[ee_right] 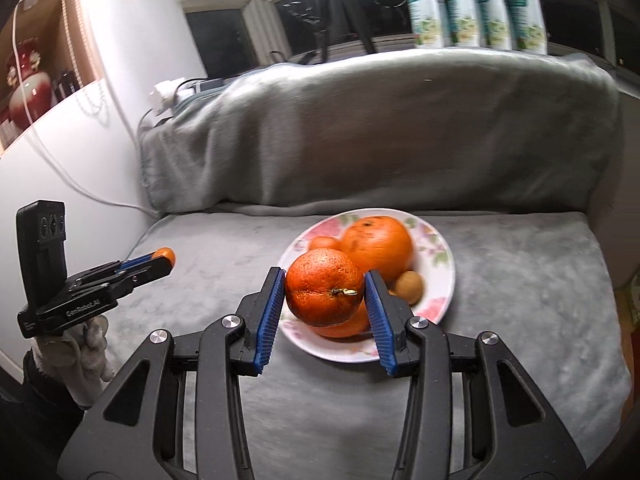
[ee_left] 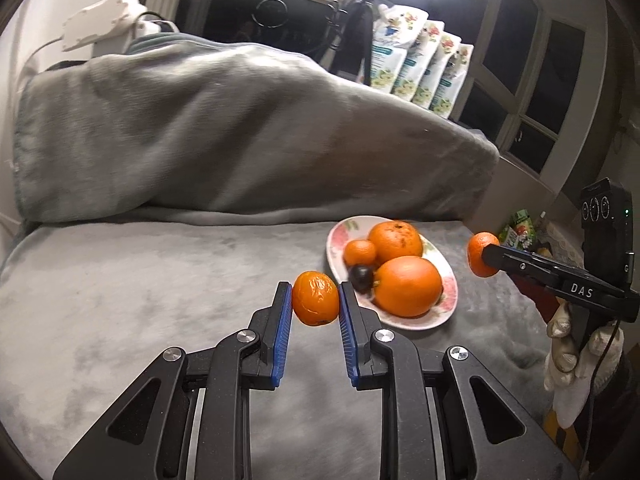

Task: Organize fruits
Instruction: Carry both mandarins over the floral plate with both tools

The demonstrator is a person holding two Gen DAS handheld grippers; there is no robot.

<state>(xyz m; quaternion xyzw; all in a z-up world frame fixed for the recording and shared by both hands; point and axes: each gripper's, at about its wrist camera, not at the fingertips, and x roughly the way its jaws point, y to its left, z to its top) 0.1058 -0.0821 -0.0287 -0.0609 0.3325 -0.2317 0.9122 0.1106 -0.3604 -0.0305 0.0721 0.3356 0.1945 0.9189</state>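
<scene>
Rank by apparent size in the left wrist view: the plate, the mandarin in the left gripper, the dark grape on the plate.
1. plate, clearly largest.
2. mandarin clamped in the left gripper; it sits nearer the camera, which may flatter it.
3. dark grape, smallest, though blurred.

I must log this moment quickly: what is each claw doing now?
Left claw: closed on a small wrinkled orange.
Right claw: closed on a bigger orange, above the plate.

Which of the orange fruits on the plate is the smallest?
The small mandarin at the plate's far left edge, beside the two big oranges; it is clearly smaller than both.
</scene>
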